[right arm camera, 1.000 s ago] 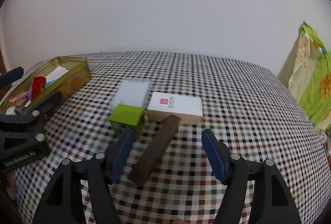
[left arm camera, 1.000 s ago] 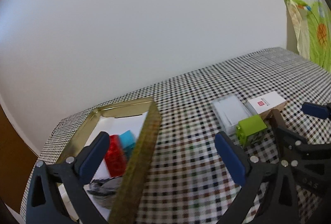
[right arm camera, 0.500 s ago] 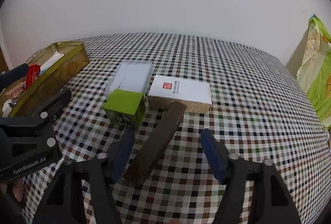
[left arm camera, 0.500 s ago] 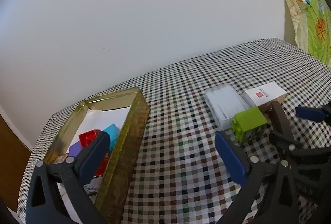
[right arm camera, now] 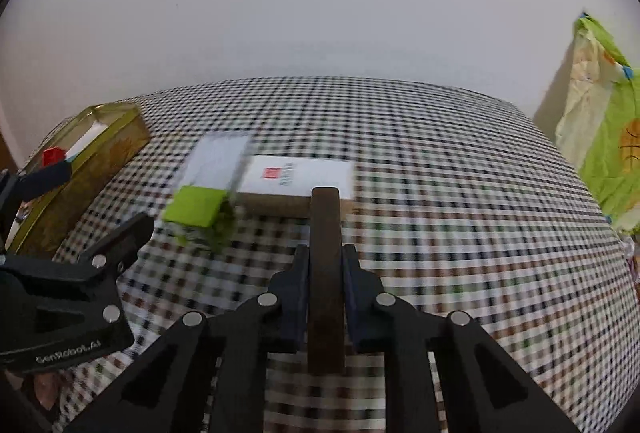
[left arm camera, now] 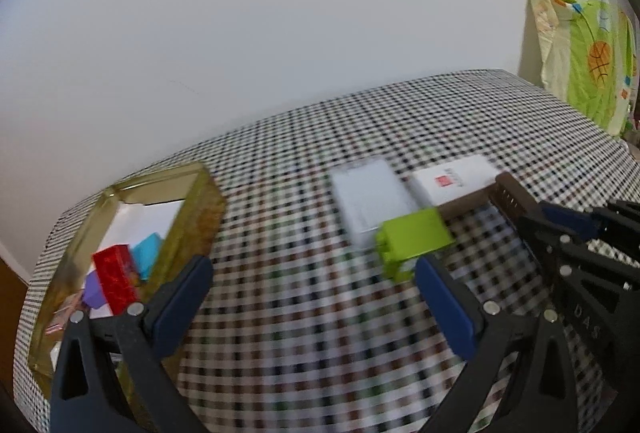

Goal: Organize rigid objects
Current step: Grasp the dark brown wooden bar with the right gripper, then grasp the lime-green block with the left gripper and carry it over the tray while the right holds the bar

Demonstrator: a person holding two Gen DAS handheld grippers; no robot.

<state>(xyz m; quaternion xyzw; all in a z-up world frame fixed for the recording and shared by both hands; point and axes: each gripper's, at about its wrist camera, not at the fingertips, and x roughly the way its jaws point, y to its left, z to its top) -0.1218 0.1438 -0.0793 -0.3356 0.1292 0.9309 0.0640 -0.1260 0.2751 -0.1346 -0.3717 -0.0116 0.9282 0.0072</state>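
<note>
Two claws share the checked counter (right arm camera: 460,161). Largest, the gold tin (left arm camera: 192,209) at nine o'clock already holds blocks. The left claw (left arm camera: 316,297) gapes, holding nothing. The right claw (right arm camera: 326,275), wide a second ago, has just closed onto the brown bar (right arm camera: 326,273), now ready for lifting towards the tin.

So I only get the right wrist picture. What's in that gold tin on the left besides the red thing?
Observer: A purple block sits low in the gold tin, against the red block, with a cyan block behind.
Visitor: And the other tool, is it carrying anything?
Observer: No. The left gripper has its fingers wide apart, with only the checked tablecloth between them.
</note>
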